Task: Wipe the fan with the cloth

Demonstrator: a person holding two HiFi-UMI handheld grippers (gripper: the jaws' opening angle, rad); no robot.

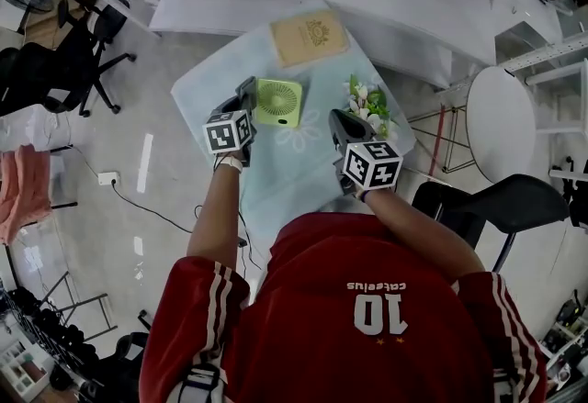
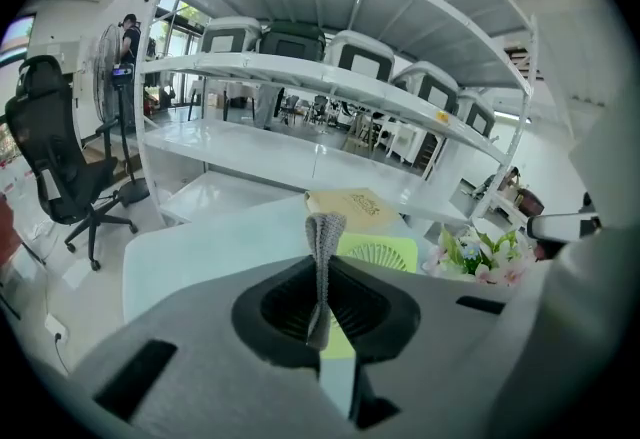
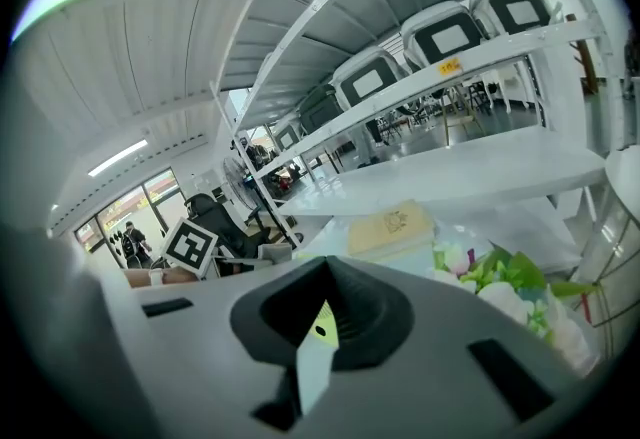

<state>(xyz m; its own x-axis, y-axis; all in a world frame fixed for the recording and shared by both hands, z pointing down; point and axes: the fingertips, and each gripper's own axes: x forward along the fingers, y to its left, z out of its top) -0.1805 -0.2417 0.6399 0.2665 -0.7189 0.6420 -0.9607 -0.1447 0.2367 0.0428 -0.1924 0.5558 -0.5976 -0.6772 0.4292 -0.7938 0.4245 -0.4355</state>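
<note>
- Left gripper [image 2: 320, 272]: it sits left of centre in the head view. Its jaws are closed on a narrow fold of grey cloth [image 2: 325, 232], which stands upright between them and rises a little above the tips.
- Cloth: it is gripped and ready for use. In the left gripper view its top edge lies in front of the fan's left part; contact with the fan cannot be confirmed.
- Fan [image 1: 277, 103]: a small green fan lies flat on the pale table [image 1: 276, 181], at the centre of the head view, just right of the left gripper. Its round grille faces up. No view shows a wiped area, so the wiping appears to be at or near its start, with the grille and frame seemingly left to do.
- Book [image 1: 310, 37]: it lies above the fan in the head view, apart from it and untouched.
- Flowers [image 1: 367, 103]: a small bunch lies right of the fan, near the table's right edge.
- Right gripper [image 3: 325, 277]: it is right of centre in the head view, below the flowers. Its jaws are drawn together with nothing between them; only a thin slit shows the table and a sliver of green. It does not steady the fan.
</note>
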